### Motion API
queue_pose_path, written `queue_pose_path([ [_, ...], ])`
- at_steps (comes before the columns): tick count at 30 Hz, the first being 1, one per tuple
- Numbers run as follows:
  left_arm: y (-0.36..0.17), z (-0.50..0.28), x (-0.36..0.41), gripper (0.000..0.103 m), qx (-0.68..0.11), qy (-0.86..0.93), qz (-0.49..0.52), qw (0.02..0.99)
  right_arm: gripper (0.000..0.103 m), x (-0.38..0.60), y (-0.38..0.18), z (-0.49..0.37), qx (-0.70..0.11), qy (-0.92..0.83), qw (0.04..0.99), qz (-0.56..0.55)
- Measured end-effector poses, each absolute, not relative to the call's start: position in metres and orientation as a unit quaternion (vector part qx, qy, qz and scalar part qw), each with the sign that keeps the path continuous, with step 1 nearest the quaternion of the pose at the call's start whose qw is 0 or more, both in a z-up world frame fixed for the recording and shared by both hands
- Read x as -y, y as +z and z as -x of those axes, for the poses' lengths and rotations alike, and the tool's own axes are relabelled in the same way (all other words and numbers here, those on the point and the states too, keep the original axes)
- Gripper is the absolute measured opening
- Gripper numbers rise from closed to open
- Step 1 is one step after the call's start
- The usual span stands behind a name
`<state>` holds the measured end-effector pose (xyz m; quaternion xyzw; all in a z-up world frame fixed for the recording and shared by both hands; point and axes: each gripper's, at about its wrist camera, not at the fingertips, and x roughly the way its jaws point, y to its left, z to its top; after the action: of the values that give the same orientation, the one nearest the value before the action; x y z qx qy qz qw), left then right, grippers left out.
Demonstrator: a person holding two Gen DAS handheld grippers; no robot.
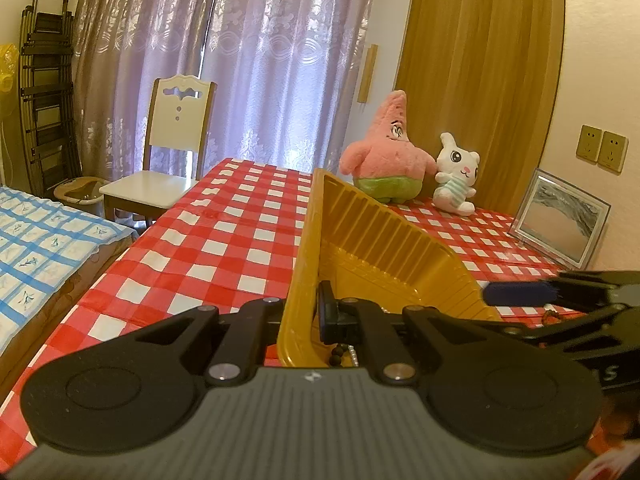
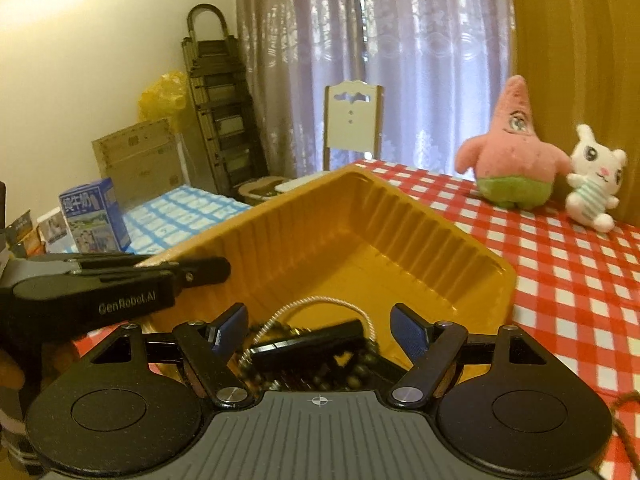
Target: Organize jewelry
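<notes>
A ribbed yellow plastic tray (image 1: 372,240) rests on the red-and-white checked table, with its near left side raised. My left gripper (image 1: 316,312) is shut on the tray's left wall, one finger inside and one outside. In the right wrist view the tray (image 2: 360,220) fills the middle. Its near corner holds dark bead bracelets (image 2: 360,372), a white beaded strand (image 2: 320,300) and a black oblong clip (image 2: 308,344). My right gripper (image 2: 320,328) hovers open over this jewelry, and its blue pads (image 2: 408,330) touch nothing. The left gripper (image 2: 200,270) reaches in from the left.
A pink star plush (image 1: 384,152) and a white bunny plush (image 1: 456,176) stand at the table's far side, and a framed picture (image 1: 560,220) leans on the right wall. A chair (image 1: 176,136), a bed (image 1: 48,236) and a blue carton (image 2: 92,216) lie to the left.
</notes>
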<state>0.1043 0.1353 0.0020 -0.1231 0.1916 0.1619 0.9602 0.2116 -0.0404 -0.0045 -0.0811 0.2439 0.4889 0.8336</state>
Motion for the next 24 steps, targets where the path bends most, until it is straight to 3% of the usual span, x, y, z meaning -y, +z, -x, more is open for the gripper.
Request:
queue_pose_path([
  [24,0.002,-0.103,-0.136,0.007,-0.192,0.163,0.125,0.960,0.078,0.140,-0.006,-0.188,-0.289,0.404,0.868,-0.016],
])
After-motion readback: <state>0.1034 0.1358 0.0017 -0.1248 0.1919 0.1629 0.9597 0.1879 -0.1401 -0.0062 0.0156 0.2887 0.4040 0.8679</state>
